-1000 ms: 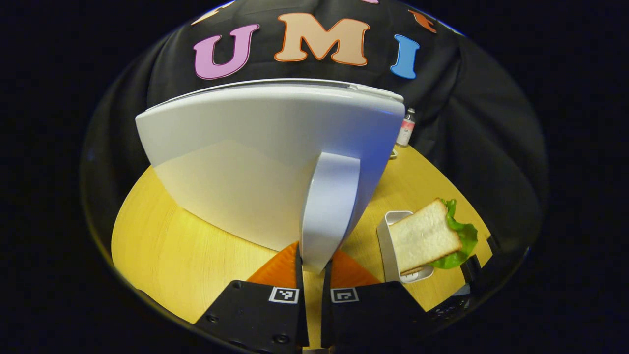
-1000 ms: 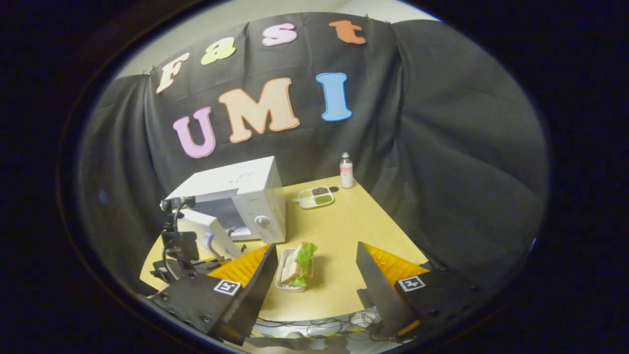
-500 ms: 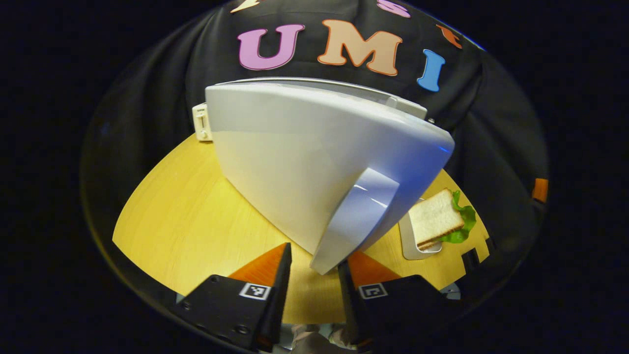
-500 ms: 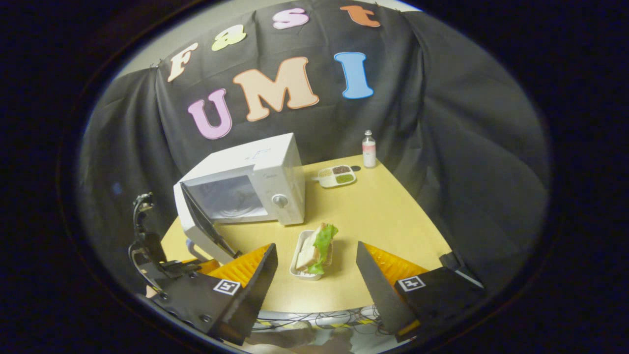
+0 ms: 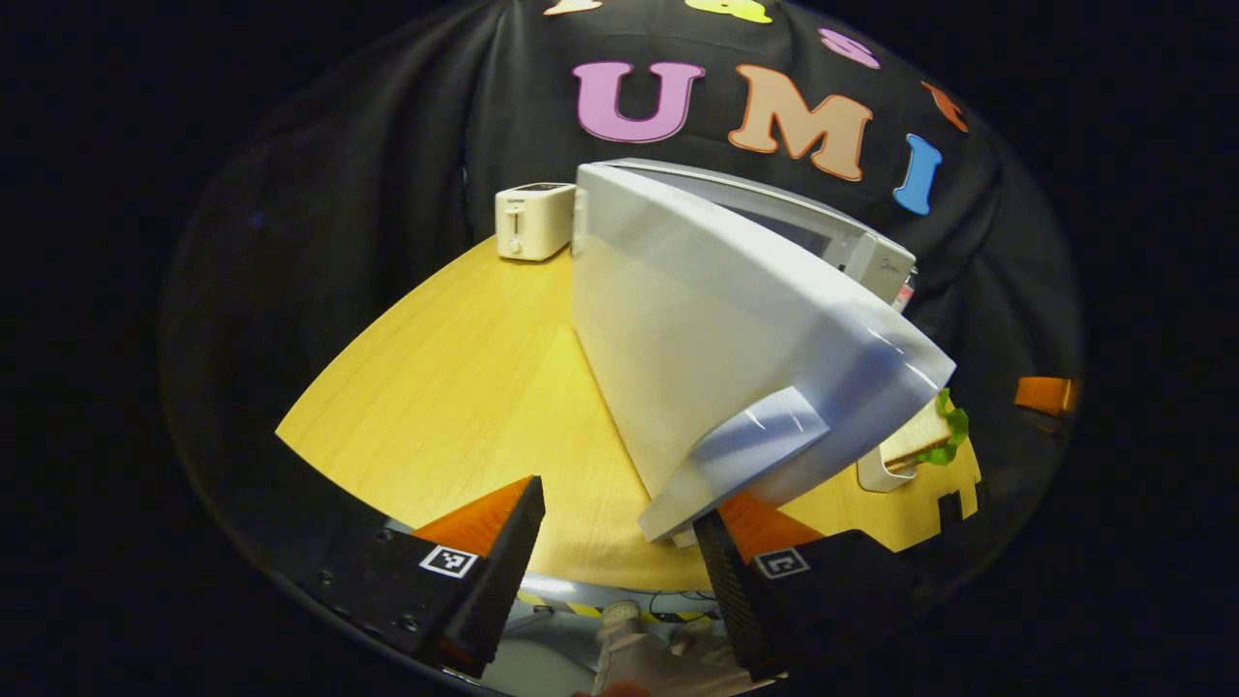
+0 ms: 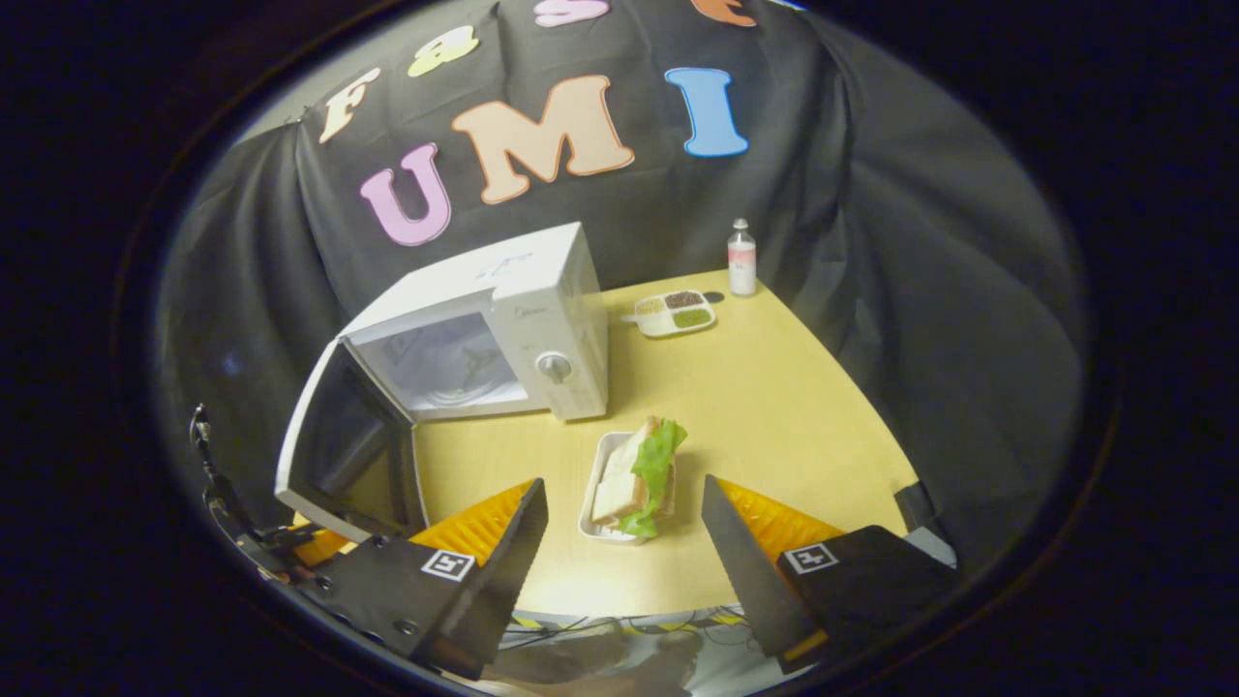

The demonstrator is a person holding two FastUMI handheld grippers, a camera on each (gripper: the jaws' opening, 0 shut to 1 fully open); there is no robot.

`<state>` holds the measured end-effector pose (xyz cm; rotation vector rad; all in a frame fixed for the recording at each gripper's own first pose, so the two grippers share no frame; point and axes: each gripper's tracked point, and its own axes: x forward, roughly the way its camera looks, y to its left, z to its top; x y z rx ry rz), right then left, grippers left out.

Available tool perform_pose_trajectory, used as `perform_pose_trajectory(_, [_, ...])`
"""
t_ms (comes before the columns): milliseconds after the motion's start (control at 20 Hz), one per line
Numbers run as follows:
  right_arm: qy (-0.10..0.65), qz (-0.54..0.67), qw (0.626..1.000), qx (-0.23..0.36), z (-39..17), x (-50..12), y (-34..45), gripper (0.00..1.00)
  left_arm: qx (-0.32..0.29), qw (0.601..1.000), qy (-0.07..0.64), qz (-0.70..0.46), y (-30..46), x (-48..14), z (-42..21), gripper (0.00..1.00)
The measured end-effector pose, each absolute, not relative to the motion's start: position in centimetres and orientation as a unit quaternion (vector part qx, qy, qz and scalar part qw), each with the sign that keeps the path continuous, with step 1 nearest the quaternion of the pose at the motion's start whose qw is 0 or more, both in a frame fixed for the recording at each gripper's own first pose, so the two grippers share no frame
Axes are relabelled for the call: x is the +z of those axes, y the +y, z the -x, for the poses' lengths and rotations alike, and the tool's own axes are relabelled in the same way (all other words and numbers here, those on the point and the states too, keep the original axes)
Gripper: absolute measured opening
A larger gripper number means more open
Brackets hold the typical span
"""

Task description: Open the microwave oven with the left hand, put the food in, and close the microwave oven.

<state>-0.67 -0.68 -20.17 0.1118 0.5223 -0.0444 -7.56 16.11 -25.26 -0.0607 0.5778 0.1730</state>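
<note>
Door open; food not yet loaded.
Both tools gape empty: right tool should straddle sandwich tray, lift level into microwave.

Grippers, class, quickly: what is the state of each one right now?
Left gripper: open, holding nothing; door handle just ahead.
Right gripper: open, empty, above the sandwich.

Left gripper off door handle

microwave: on desk, door swung out
sandwich tray: in front of microwave
bottle: far desk edge, beside compartment dish
</note>
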Motion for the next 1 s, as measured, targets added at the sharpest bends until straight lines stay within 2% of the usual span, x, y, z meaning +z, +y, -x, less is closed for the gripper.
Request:
perform_pose_trajectory(100, [0.267, -0.06, 0.961, -0.026, 0.2, -20.7, -0.5, 0.92, 0.1, 0.953, 0.284, 0.029, 18.8, -25.0, 8.7, 0.89])
perform_pose_trajectory(150, [0.268, -0.068, 0.961, -0.029, -0.2, -20.8, -0.4, 1.0, 0.101, 0.953, 0.283, 0.033, 19.7, -24.9, 9.1, 0.89])
perform_pose_trajectory(400, [0.277, -0.104, 0.954, -0.048, -1.4, -22.1, -0.3, 0.99, 0.11, 0.948, 0.286, 0.091, 24.4, -24.6, 11.2, 0.95])
perform_pose_trajectory(600, [0.309, -0.103, 0.944, -0.055, -1.9, -24.5, -1.2, 0.99, 0.129, 0.942, 0.287, 0.117, 27.0, -24.4, 12.5, 0.96])
perform_pose_trajectory(850, [0.369, -0.115, 0.922, -0.028, -3.3, -28.2, -1.5, 0.99, 0.219, 0.931, 0.272, 0.103, 31.2, -23.0, 14.6, 0.93])
perform_pose_trajectory(900, [0.384, -0.117, 0.916, -0.021, -3.6, -29.0, -1.5, 0.92, 0.236, 0.928, 0.27, 0.106, 31.4, -22.7, 15.2, 0.93])
perform_pose_trajectory(1000, [0.411, -0.119, 0.904, -0.008, -4.3, -30.5, -1.7, 0.93, 0.268, 0.921, 0.262, 0.104, 31.7, -21.9, 16.4, 0.93])
